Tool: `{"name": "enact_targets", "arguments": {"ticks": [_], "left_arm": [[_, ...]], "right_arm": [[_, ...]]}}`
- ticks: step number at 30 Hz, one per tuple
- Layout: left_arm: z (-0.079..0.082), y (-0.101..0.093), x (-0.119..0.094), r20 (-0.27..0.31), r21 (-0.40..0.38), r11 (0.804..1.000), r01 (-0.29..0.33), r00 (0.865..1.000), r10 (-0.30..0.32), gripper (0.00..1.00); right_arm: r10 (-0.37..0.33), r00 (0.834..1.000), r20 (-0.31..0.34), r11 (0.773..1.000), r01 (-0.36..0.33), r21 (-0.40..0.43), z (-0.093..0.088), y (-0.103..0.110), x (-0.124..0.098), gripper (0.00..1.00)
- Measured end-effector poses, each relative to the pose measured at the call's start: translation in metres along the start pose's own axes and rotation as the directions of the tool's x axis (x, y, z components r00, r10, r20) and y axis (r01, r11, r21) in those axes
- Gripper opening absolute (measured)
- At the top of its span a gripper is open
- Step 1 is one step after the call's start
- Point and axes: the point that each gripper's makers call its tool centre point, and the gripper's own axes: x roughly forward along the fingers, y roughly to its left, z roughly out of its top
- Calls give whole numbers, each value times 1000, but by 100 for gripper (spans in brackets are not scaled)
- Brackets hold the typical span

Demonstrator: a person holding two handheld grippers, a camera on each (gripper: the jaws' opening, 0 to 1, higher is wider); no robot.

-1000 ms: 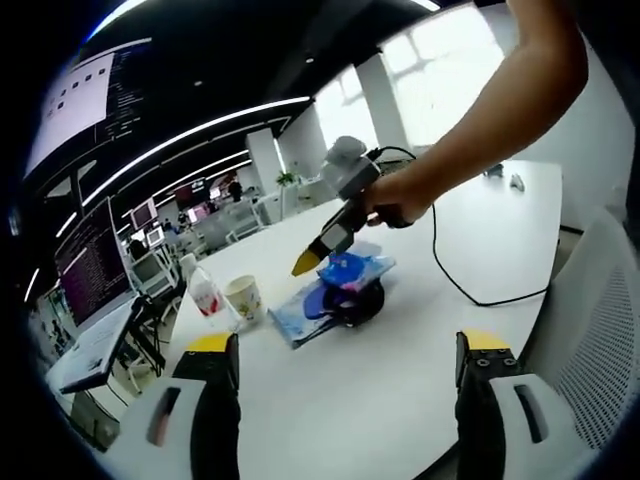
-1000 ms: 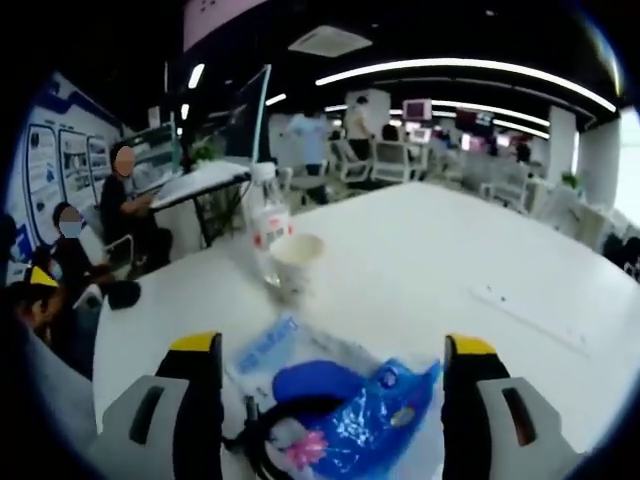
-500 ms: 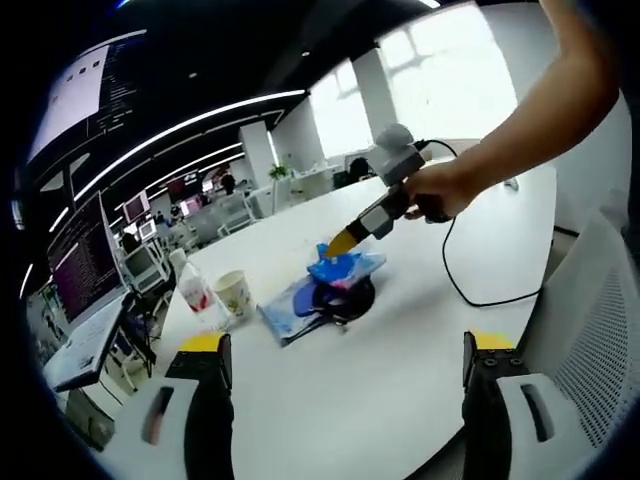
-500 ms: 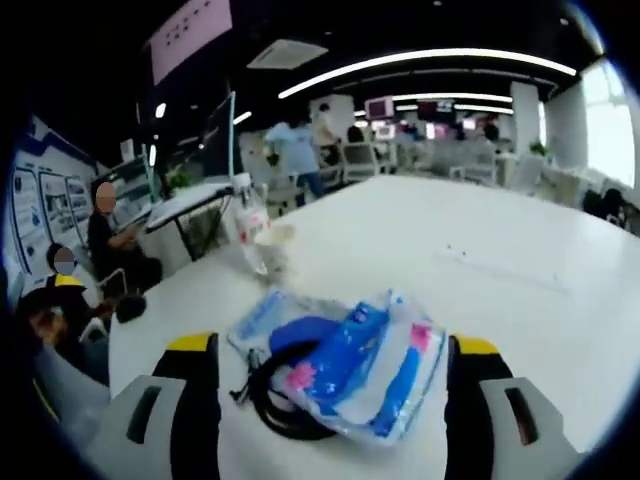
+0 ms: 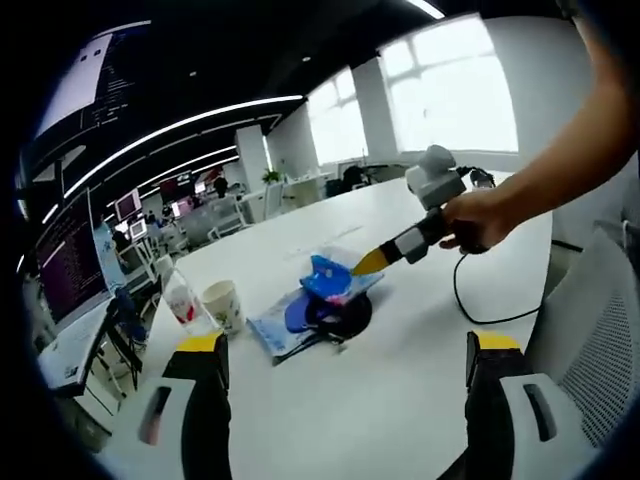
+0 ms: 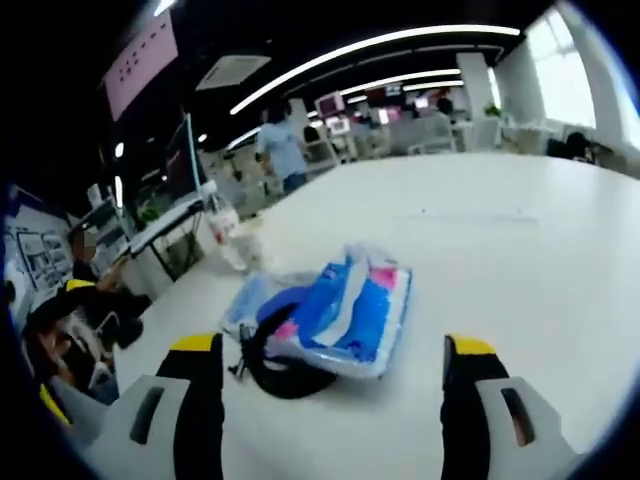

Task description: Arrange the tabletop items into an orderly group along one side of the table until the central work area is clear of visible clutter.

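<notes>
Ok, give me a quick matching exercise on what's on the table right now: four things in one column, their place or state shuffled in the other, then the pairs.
Things:
1. paper cup
2. plastic bottle
3. blue packet
4. black cable

Place or state:
A. lies on top of the pile in the middle of the table
B. stands upright between the bottle and the pile
C. runs over the white table below the right gripper
D. stands nearest the table edge, beside the cup

Pairs: 1-B, 2-D, 3-A, 4-C
</notes>
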Motion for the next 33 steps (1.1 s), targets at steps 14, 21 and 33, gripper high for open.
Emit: {"name": "enact_targets", "arguments": {"ticks": [14,21,33], "left_arm": [[9,38,39,2,10,999,40,999,-40,99],[18,56,63,14,-6,999,46,999,-46,99],[27,75,110,2,8,996,92,996,-92,100]], "right_arm": [[-55,998,30,986,50,159,-9,-2,-7,81],[-68,996,49,970,54,238,-11,0,-8,79],[-89,994,58,948,66,310,-11,2,-4,76]]}}
